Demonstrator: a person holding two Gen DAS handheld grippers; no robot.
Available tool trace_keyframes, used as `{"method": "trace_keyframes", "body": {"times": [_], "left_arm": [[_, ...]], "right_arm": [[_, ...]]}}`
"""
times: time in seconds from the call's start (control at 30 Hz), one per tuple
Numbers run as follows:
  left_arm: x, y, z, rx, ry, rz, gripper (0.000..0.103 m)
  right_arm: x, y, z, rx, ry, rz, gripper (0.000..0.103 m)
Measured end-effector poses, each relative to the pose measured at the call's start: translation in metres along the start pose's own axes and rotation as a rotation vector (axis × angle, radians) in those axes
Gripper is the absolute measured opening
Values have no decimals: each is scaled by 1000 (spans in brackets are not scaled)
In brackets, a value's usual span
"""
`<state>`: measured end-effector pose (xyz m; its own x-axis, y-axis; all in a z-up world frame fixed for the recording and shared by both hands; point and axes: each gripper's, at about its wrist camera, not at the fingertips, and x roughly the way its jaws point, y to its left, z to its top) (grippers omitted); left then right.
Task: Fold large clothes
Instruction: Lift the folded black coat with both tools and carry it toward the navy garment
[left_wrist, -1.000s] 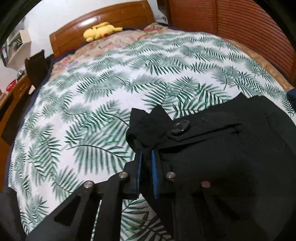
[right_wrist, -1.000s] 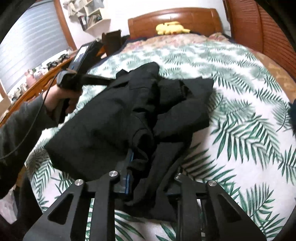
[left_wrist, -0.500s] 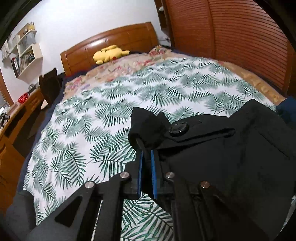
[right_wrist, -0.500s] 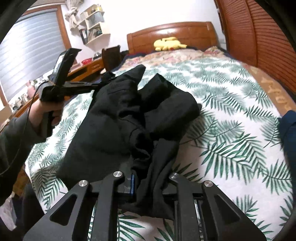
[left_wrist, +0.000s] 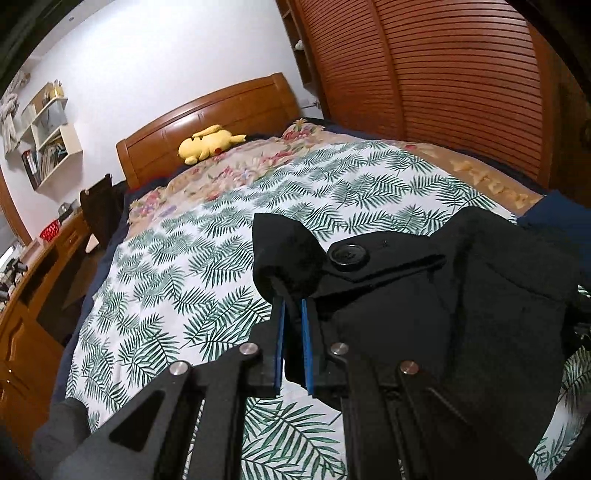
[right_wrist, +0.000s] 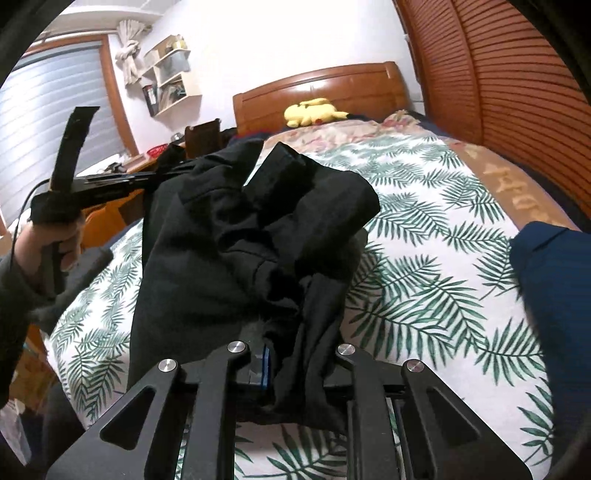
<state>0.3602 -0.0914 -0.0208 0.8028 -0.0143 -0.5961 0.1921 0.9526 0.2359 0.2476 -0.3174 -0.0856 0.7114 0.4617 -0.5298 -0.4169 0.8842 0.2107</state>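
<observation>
Matt black cloth garment (left_wrist: 461, 295), glossy plastic button (left_wrist: 349, 254), polished wooden headboard (left_wrist: 207, 125)

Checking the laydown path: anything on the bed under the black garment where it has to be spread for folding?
Nothing visible. Both grippers, left and right, grip the black garment over bare leaf-print bedspread. The navy garment sits off at the right edge; the yellow plush toy is far away by the headboard.

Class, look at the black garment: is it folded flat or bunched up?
Bunched: the black garment hangs crumpled between both claws, above the bed.
</observation>
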Motion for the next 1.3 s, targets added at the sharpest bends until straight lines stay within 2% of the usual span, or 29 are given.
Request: {"method": "trace_keyframes", "body": {"times": [0.23, 0.4, 0.53, 0.7, 0.83, 0.97, 1.03, 1.13, 1.2, 1.27, 1.3], "left_arm": [[-10, -17, 14, -2, -26, -29, 7], [-28, -43, 41, 9, -86, -73, 7], [-41, -83, 71, 44, -139, -132, 7], [-60, -147, 119, 62, -233, -222, 7], [-68, -207, 147, 89, -273, -305, 7], [-64, -262, 162, 114, -260, -389, 7], [-54, -290, 163, 128, -244, -415, 8], [-27, -332, 155, 159, -162, -466, 9], [-15, -349, 146, 169, -136, -456, 10], [-17, -360, 138, 192, -160, -432, 10], [-18, -364, 134, 208, -153, -443, 10]], "right_arm": [[-27, 1, 2, -32, -45, -21, 13], [-62, -9, 16, -77, -91, -69, 13], [-102, -34, 28, -102, -116, -134, 13], [-170, -72, 49, -137, -162, -277, 13], [-224, -105, 54, -117, -191, -384, 13], [-266, -141, 40, -51, -180, -466, 13], [-274, -154, 27, -19, -160, -492, 13], [-273, -183, -1, 56, -78, -537, 15], [-264, -195, -22, 61, -15, -593, 17], [-257, -209, -38, 101, 19, -628, 24], [-256, -213, -43, 123, 21, -634, 33]]}}
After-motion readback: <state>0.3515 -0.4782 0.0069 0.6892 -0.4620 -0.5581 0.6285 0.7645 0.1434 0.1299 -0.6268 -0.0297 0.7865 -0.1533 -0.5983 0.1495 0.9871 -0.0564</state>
